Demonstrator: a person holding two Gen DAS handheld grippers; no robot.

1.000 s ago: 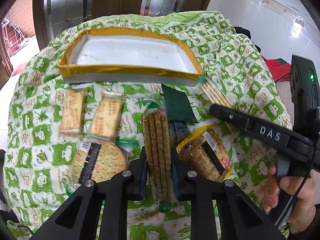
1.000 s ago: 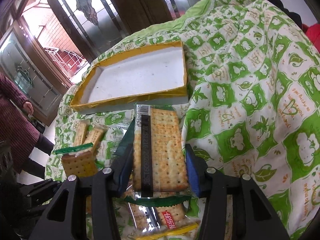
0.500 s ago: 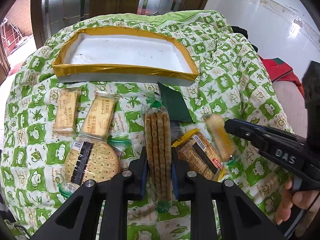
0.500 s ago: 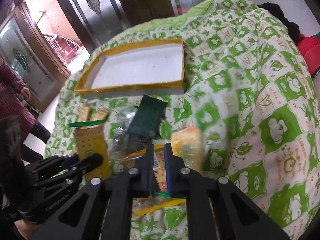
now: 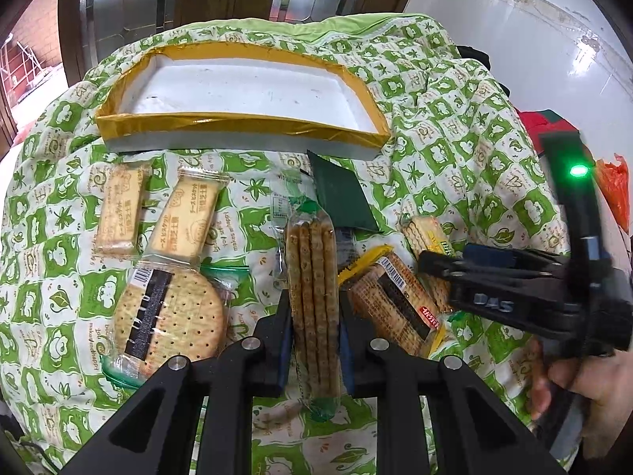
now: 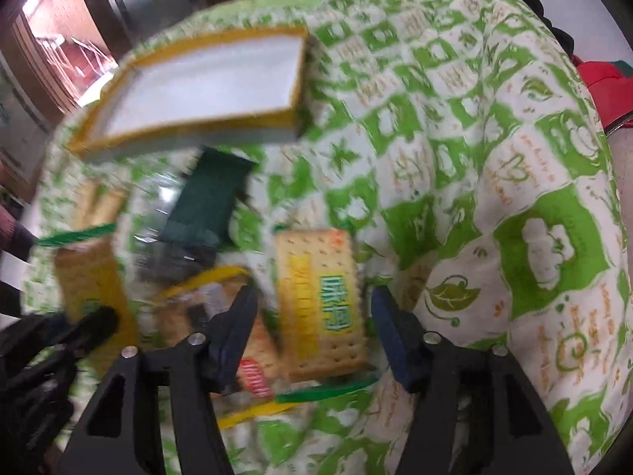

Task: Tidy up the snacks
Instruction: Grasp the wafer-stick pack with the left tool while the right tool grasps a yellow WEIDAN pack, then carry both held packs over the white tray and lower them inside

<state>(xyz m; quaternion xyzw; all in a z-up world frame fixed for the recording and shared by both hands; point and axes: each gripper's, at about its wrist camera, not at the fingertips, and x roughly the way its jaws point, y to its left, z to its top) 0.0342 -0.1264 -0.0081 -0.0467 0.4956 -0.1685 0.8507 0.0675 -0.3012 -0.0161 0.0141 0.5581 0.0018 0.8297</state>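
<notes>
The left gripper (image 5: 312,316) sits low in the middle of the left wrist view. Its jaws are squeezed tight on a tall pack of brown crackers (image 5: 314,277), which stands on its thin edge between the pads.

The right gripper (image 6: 312,328) is low in the middle of its own blurry view. Its jaws are opening. A square cracker pack with a yellow and green label (image 6: 322,304) lies between them, and there is a gap on each side, so the pads do not press on it. In the left wrist view this gripper comes in from the right edge, with a hand (image 5: 581,388) under it.

All the snacks lie on a green and white cloth (image 5: 455,118) with leaf pictures. An empty white tray with a gold rim (image 5: 237,124) sits in the upper middle of the frame, past the snacks. At the left are two small pale biscuit packs (image 5: 118,209), side by side. Below them is a round cracker pack (image 5: 170,316) with a black stripe. Just right of the held pack lies a brown biscuit pack with yellow ends (image 5: 395,304). A dark green packet (image 5: 342,198) lies near the tray's front right corner.
</notes>
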